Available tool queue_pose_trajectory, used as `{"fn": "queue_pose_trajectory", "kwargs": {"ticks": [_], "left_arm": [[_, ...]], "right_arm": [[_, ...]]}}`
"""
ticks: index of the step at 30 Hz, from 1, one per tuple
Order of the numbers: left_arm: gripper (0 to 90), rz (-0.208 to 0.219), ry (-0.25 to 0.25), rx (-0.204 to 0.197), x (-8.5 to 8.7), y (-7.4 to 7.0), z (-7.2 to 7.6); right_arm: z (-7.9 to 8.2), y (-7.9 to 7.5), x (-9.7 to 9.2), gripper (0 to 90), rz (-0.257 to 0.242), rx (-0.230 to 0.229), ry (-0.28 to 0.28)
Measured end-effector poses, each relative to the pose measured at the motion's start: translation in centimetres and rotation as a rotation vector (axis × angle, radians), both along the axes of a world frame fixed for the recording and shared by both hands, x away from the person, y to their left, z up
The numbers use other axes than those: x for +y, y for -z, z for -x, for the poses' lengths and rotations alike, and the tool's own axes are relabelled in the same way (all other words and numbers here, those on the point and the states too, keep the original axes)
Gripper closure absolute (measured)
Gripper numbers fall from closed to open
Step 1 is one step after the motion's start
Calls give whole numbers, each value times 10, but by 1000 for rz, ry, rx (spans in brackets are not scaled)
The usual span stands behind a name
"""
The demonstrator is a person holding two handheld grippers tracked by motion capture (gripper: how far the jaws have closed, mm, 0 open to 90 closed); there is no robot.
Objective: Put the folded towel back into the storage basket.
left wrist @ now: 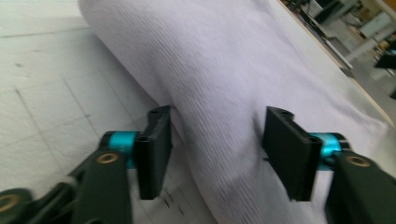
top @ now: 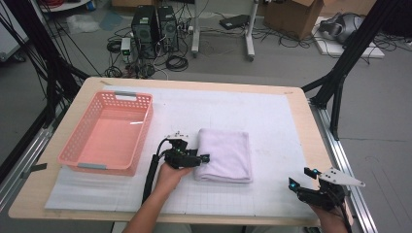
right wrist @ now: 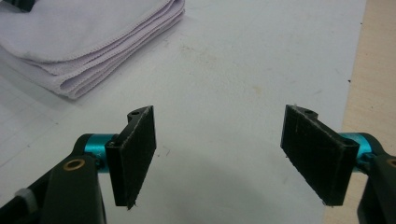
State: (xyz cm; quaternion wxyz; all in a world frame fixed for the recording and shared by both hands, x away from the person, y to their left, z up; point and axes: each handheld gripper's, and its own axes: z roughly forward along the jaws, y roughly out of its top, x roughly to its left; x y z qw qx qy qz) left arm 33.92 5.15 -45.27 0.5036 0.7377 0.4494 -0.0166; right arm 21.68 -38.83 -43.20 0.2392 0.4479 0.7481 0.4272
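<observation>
A folded white towel (top: 226, 154) lies on the white gridded mat (top: 272, 116) near the table's middle. My left gripper (top: 203, 159) is at the towel's left edge, pointing right. In the left gripper view the towel (left wrist: 224, 60) runs between the two black pads, and my left gripper (left wrist: 215, 144) stands open astride its folded edge without pinching it. My right gripper (top: 301, 177) hovers at the table's front right corner, apart from the towel. In its own view my right gripper (right wrist: 219, 149) is open over bare mat, with the towel (right wrist: 88, 42) at the far left.
A pink plastic basket (top: 141, 141) with nothing in it stands on the left of the mat, close to the left hand. The wooden table edge (top: 311, 126) runs along the right. Black frame posts, cables and computer towers stand on the floor beyond.
</observation>
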Motion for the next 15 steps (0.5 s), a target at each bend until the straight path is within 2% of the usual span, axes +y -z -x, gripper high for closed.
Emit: {"fn": "queue_pose_trajectory", "kwargs": {"ticks": [4, 7, 11, 12, 15], "left_arm": [[392, 4, -1, 31, -9, 2, -6], [451, 13, -15, 42, -12, 3, -7], [634, 14, -3, 31, -10, 2, -6], [666, 20, 10, 12, -10, 1, -5], [698, 15, 35, -34, -9, 0, -3]], "right_arm": [[0, 1, 0, 260, -2, 7, 0], [0, 1, 0, 260, -1, 7, 0], [-1, 1, 0, 260, -4, 6, -2], [-1, 1, 0, 260, -5, 5, -4], [-1, 1, 0, 260, -1, 3, -6]]}}
